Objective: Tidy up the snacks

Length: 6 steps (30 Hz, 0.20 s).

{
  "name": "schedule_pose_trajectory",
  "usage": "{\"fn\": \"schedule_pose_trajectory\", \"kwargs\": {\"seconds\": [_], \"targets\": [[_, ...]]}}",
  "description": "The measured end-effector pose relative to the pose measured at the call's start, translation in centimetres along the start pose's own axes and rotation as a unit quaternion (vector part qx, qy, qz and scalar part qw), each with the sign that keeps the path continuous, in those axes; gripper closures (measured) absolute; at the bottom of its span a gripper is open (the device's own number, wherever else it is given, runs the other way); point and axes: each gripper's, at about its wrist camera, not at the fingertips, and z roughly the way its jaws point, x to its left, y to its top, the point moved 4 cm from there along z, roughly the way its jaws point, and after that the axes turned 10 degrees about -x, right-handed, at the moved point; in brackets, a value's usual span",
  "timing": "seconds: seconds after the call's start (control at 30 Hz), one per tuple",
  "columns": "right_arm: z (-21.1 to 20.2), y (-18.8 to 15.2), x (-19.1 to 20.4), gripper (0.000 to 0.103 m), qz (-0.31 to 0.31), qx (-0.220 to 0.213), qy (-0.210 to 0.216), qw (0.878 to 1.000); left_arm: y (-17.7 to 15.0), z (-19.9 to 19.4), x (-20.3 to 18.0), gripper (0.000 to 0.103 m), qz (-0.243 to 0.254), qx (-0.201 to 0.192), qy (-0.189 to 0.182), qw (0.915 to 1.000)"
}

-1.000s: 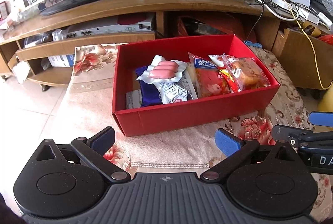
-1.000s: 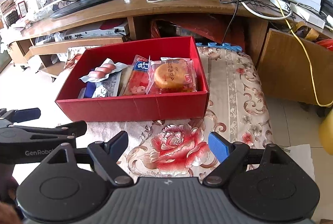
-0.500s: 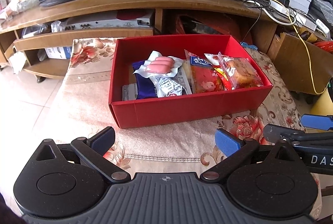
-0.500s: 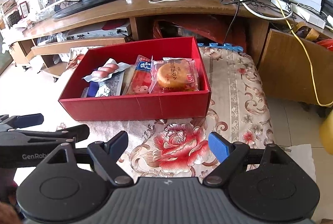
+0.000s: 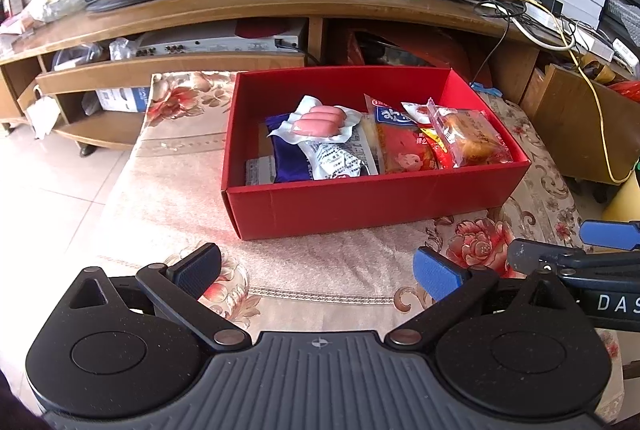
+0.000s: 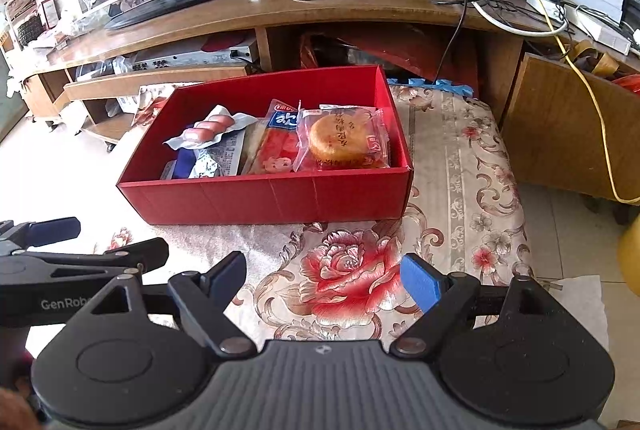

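Left tool (image 5: pixel 316 268) spread wide, empty, over floral table (image 5: pixel 320 270). Red box (image 5: pixel 360 202) ahead holding snack packets (image 5: pixel 384 142). Right tool (image 5: pixel 560 246) alongside at right edge.

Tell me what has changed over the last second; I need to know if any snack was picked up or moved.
No snack moved. Both the left gripper and the right gripper drew back a little from the red box, staying open and empty. The sausage pack, the round pastry and the other packets lie in the box as before, and the box sits where it was on the floral cloth.
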Motion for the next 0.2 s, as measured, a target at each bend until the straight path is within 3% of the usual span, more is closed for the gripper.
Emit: {"fn": "schedule_pose_trajectory", "kwargs": {"seconds": [0.2], "targets": [[-0.01, -0.04, 0.19, 0.020, -0.002, 0.000, 0.000, 1.000, -0.04, -0.28, 0.04, 0.000, 0.003, -0.007, 0.009, 0.9999]]}}
